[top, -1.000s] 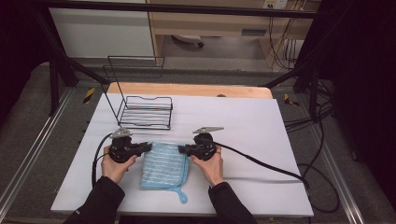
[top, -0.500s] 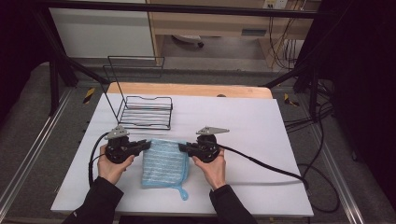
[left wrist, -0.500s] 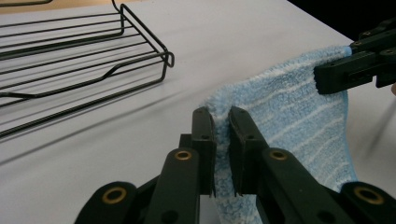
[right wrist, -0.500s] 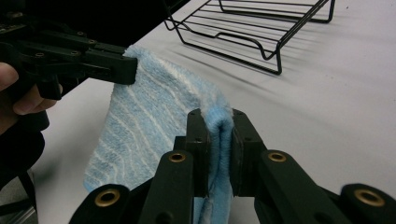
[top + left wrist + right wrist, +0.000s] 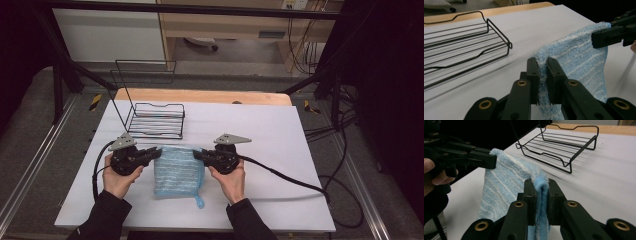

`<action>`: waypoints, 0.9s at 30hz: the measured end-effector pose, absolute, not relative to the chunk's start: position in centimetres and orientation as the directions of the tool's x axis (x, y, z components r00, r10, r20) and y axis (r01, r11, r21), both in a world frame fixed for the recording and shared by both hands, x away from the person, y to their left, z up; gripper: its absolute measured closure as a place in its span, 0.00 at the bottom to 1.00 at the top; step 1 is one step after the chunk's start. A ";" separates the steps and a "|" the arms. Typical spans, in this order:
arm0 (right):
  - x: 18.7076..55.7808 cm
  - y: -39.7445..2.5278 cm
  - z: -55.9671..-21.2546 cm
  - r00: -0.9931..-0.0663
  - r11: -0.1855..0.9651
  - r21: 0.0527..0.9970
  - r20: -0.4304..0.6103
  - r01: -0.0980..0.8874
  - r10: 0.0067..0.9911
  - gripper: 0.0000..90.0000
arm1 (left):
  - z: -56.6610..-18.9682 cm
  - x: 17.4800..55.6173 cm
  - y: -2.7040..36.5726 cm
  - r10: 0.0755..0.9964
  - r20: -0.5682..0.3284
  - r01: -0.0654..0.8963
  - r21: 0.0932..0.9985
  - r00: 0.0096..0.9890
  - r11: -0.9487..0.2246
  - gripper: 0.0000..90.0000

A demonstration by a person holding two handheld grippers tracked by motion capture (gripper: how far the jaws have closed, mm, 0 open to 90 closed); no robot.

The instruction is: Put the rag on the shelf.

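1. High view: one blue striped towel (image 5: 178,171) is stretched between the left gripper (image 5: 156,154) and the right gripper (image 5: 196,155), each pinching a far corner. Its long axis runs toward the person. One wire rack (image 5: 152,118) stands just beyond the towel.
2. Left gripper view: the jaws are pressed on the towel's (image 5: 576,62) corner, with the rack (image 5: 461,45) to the towel's left.
3. Right gripper view: the jaws pinch the towel's (image 5: 506,186) other folded corner, and the rack (image 5: 564,147) lies beyond it.

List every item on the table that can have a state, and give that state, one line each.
Blue towel: folded, top corners lifted by both grippers.
Left gripper: jaws shut on towel corner.
Right gripper: jaws shut on the other corner.
Wire rack: upright, empty.
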State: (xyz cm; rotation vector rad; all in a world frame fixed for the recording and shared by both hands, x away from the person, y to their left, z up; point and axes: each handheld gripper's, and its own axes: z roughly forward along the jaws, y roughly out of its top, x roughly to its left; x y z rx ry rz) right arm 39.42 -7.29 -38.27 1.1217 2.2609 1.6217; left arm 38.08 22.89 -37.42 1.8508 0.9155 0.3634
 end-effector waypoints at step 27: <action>38.4 -6.1 -34.0 -0.762 0.122 0.935 0.191 0.334 0.619 0.90 | -33.6 37.4 24.2 0.746 -0.121 0.338 0.930 0.655 -0.146 0.90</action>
